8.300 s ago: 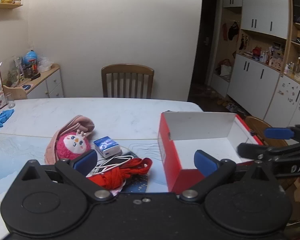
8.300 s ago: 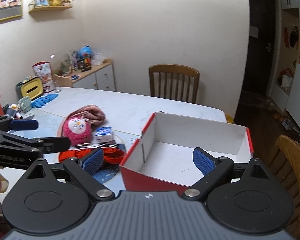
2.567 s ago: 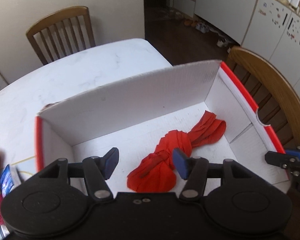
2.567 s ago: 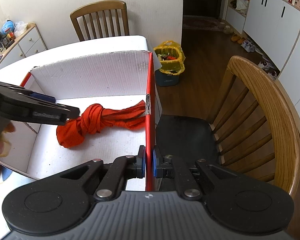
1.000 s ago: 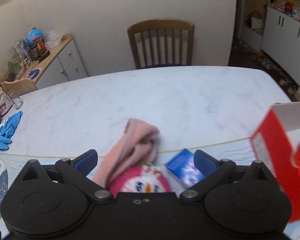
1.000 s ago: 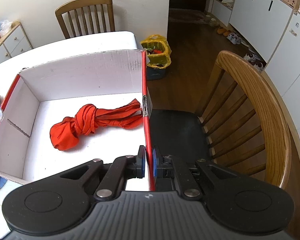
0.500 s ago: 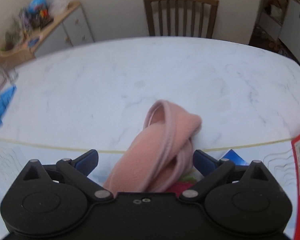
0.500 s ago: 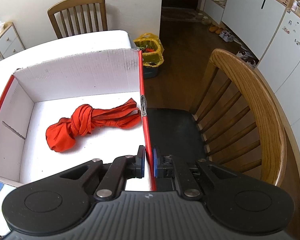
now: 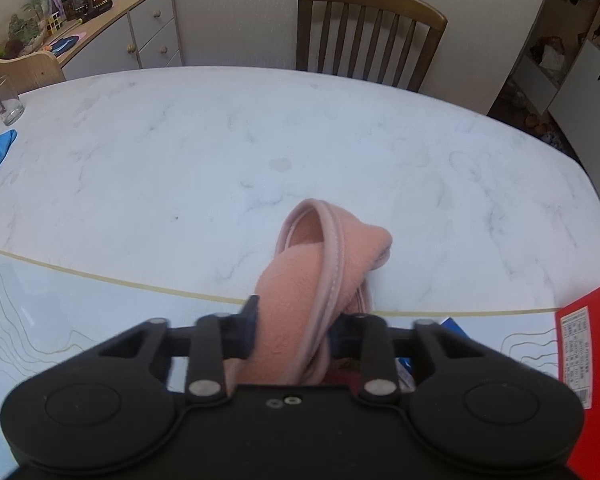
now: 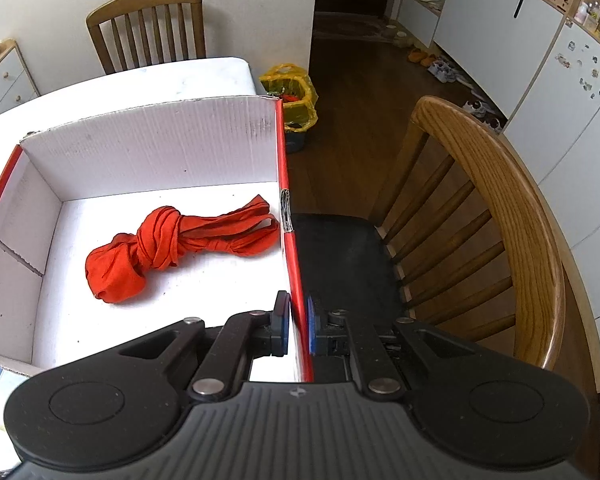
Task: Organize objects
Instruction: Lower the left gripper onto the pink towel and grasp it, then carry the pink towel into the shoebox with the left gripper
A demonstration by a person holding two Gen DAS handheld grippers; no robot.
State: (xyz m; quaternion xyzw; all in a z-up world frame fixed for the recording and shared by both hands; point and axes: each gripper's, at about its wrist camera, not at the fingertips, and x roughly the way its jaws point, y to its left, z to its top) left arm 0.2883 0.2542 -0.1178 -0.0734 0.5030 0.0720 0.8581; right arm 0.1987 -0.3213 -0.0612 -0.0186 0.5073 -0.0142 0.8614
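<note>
Left gripper (image 9: 294, 330): tilted down over the near part of the marble table (image 9: 180, 168), jaws pressed in on the pink fleece item (image 9: 320, 264).
Pink fleece item: bunched between the fingers, its looped end lying on the table toward the far side.
Right gripper (image 10: 298, 324): angled down from above, jaws clamped onto the box's right wall at its near end.
Red box (image 10: 292, 240): open, white inside, on the table's right end beside the wooden chair (image 10: 500, 216).
Red cloth (image 10: 168, 246): knotted, lying on the box floor.
</note>
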